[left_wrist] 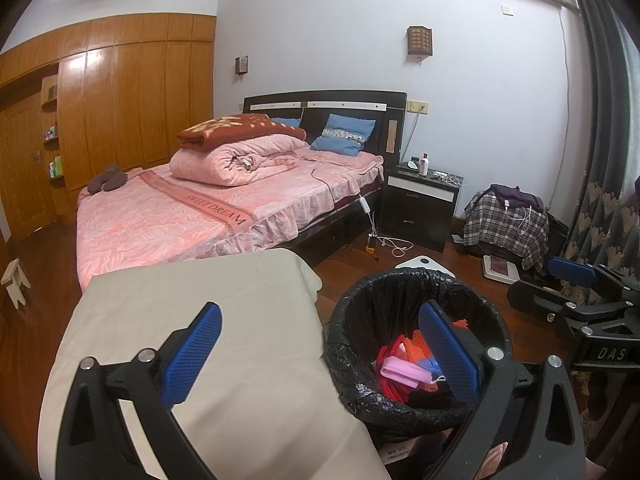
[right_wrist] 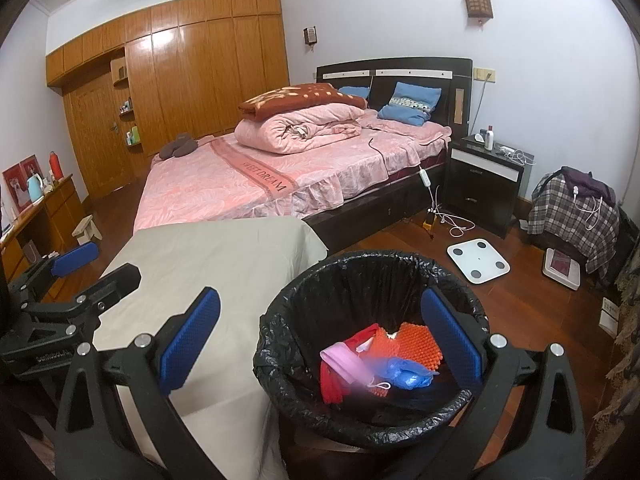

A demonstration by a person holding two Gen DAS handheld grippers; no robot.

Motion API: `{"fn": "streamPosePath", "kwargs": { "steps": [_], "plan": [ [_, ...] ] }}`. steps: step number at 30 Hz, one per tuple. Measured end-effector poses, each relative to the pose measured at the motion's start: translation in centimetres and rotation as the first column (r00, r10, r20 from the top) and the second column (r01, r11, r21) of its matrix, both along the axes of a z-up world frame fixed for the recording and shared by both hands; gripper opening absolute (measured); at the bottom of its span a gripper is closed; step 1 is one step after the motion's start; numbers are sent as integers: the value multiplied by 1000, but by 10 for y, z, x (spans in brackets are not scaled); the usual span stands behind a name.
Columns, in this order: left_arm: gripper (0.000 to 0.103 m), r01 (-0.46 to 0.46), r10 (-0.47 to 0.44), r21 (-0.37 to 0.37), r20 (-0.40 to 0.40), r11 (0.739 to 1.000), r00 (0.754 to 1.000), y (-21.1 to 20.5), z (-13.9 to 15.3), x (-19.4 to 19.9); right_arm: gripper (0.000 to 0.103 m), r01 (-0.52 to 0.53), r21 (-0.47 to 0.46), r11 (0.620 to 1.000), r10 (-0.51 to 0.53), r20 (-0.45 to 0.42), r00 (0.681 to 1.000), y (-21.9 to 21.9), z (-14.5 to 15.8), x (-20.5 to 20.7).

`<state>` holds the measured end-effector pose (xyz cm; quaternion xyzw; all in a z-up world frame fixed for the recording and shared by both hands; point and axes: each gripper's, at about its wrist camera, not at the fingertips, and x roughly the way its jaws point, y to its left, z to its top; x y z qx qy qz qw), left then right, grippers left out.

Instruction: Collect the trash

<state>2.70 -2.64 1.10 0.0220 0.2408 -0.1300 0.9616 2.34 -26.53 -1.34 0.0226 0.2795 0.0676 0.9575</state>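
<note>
A round bin lined with a black bag [left_wrist: 360,364] [right_wrist: 280,340] stands on the wood floor beside a beige-covered table [left_wrist: 200,320] [right_wrist: 224,264]. Inside lie red, pink, orange and blue bits of trash [left_wrist: 400,372] [right_wrist: 372,360]. My left gripper [left_wrist: 320,344] is open and empty, one finger over the table, the other over the bin. My right gripper [right_wrist: 320,332] is open and empty above the bin, and also shows at the right edge of the left wrist view [left_wrist: 576,280]. The left gripper shows at the left edge of the right wrist view [right_wrist: 80,276].
A bed with pink bedding [left_wrist: 224,200] [right_wrist: 296,176] stands behind the table. A black nightstand [right_wrist: 484,184], a white scale [right_wrist: 478,261], cables, a plaid-covered heap [right_wrist: 572,216] and a wooden wardrobe [right_wrist: 192,80] surround the floor.
</note>
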Motion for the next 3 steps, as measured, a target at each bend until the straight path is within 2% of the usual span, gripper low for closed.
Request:
{"fn": "streamPosePath", "kwargs": {
  "steps": [3],
  "plan": [
    [97,1,-1,1,1,1000,1000,0,0,0,98,0,1,1000,0,-2,1000,0,0,0]
  ]
}}
